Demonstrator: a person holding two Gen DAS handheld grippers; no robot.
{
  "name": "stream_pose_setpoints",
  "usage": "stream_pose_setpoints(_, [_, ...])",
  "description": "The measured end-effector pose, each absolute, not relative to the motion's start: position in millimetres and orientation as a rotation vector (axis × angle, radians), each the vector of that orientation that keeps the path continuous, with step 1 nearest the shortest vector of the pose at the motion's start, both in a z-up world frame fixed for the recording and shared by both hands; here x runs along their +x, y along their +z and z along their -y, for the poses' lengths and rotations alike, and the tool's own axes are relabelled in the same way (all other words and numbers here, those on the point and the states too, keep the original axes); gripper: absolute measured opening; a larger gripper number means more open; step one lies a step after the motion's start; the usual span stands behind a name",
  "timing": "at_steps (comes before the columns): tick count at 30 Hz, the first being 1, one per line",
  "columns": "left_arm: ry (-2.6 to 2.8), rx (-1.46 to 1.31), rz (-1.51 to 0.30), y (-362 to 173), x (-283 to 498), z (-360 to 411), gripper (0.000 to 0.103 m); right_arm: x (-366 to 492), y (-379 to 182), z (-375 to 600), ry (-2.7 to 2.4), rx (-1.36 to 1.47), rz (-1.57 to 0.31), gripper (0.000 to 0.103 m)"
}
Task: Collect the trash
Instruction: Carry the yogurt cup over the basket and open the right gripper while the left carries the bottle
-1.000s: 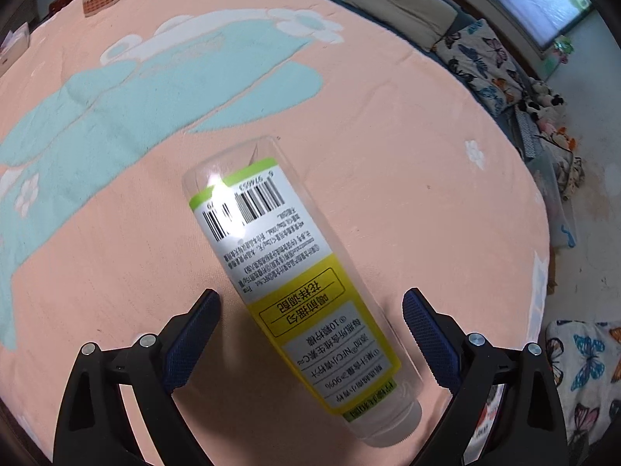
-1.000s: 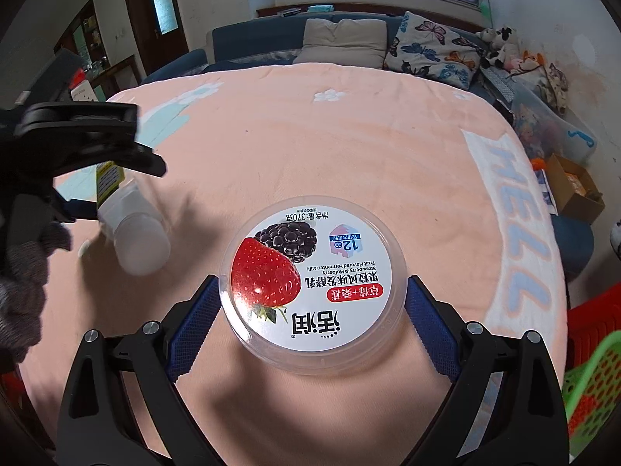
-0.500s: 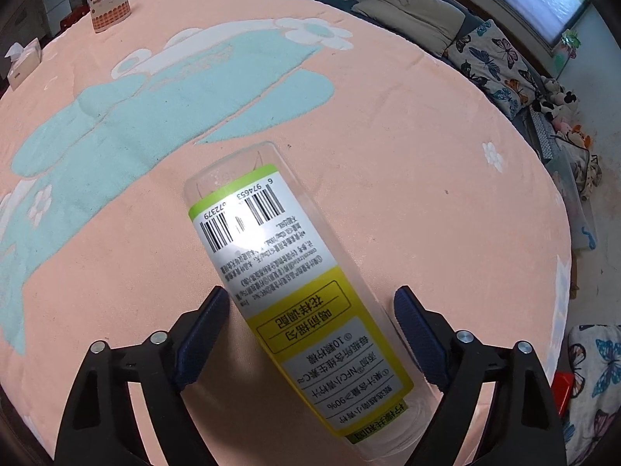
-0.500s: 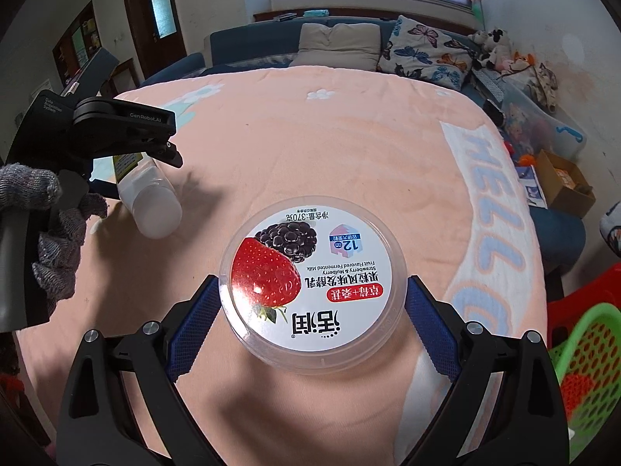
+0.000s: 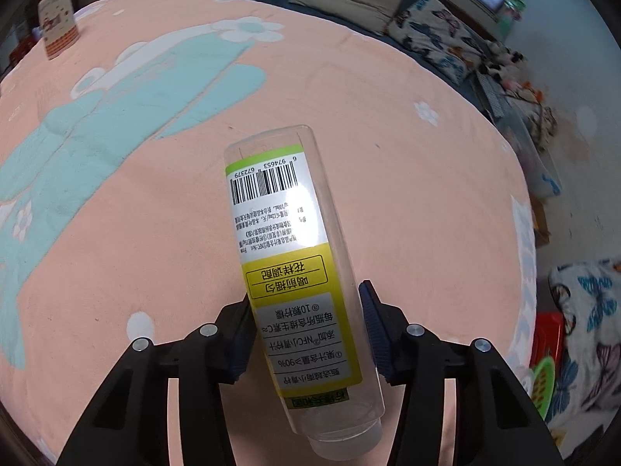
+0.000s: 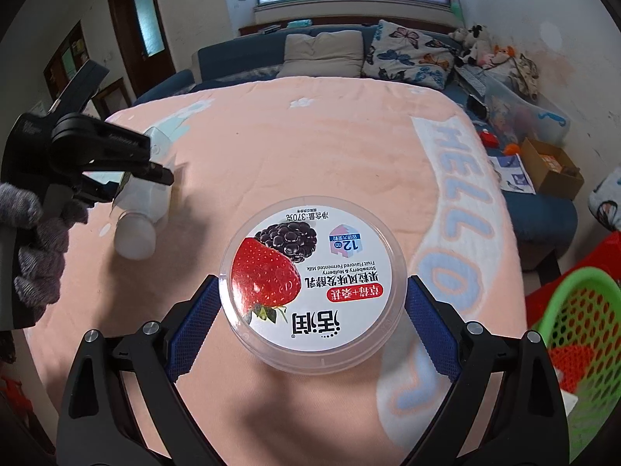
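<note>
Your left gripper [image 5: 306,334] clamped the empty clear bottle [image 5: 295,264]; your right gripper [image 6: 310,322] clasped the sealed yogurt tub [image 6: 312,291].

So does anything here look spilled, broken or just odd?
Nothing spilled or broken. The clear bottle sits skewed between the left gripper's fingers, cap end toward the camera. The yogurt tub is level, lid on, in the right gripper.

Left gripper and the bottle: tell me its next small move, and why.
Probably lift the bottle straight up. The left gripper has its pads against both sides of the label, so the hold looks made, while the bottle seems to lie low over the pink blanket. The green basket waits at the right.
</note>
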State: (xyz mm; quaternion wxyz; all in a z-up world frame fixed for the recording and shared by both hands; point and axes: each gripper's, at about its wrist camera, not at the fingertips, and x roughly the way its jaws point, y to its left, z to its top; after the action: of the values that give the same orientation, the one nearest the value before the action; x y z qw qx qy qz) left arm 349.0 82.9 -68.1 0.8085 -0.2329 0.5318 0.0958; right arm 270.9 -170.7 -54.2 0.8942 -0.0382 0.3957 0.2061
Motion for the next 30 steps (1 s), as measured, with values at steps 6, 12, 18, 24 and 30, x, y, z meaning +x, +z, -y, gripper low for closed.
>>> stream_pose_setpoints(6, [0.073, -0.439, -1.122, -51, 334, -55, 0.048, 256, -48, 195, 0.379, -0.042, -0.811, 0.092])
stream_pose_setpoints(12, [-0.060, -0.366, -1.092, -27, 320, -13, 0.048, 241, -39, 223, 0.315, -0.003, -0.785, 0.092])
stream_pose_setpoints(18, [-0.156, -0.321, -1.062, -5, 312, 28, 0.047, 225, -37, 259, 0.240, 0.027, -0.769, 0.092])
stream_pose_setpoints(24, [-0.242, -0.273, -1.052, 9, 311, 72, 0.047, 210, -35, 305, 0.137, 0.063, -0.761, 0.093])
stream_pose_setpoints(30, [-0.328, -0.225, -1.047, 18, 306, 121, 0.047, 201, -40, 356, 0.024, 0.098, -0.769, 0.093])
